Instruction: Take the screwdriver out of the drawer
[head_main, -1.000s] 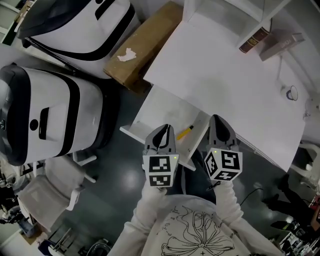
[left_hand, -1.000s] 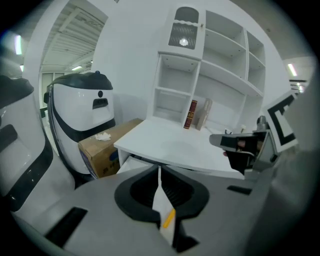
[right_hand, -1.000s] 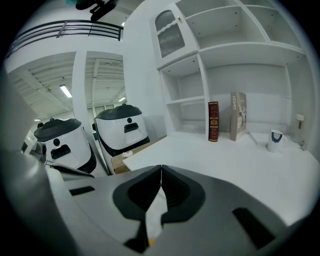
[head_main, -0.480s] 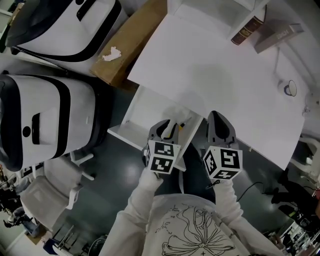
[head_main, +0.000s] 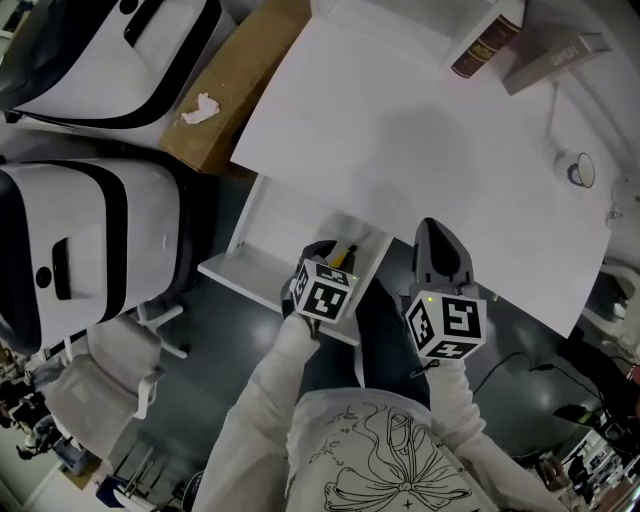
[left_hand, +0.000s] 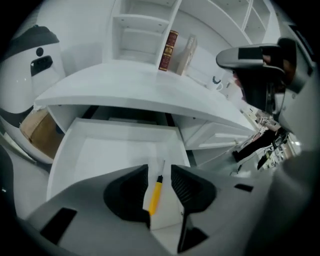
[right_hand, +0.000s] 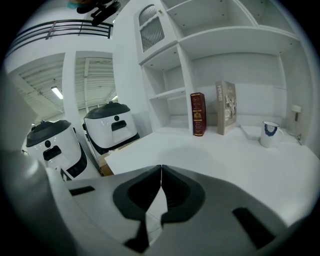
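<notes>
The drawer (left_hand: 67, 145) is open. My left gripper (left_hand: 160, 172), jaws opening, straddles the yellow screwdriver (left_hand: 155, 196), apparently without touching it; grasp and lift remain. My right gripper (right_hand: 161, 172) is closed, empty.

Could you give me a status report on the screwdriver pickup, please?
Left gripper jaws opening astride screwdriver, not gripping. Right gripper shut, empty. Drawer open, nothing in the way.

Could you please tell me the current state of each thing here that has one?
drawer: pulled open.
screwdriver: lying flat in the drawer, not gripped.
left tongs: jaws opening, either side of the screwdriver.
right tongs: shut, empty.
red book: standing upright.
mug: upright.
</notes>
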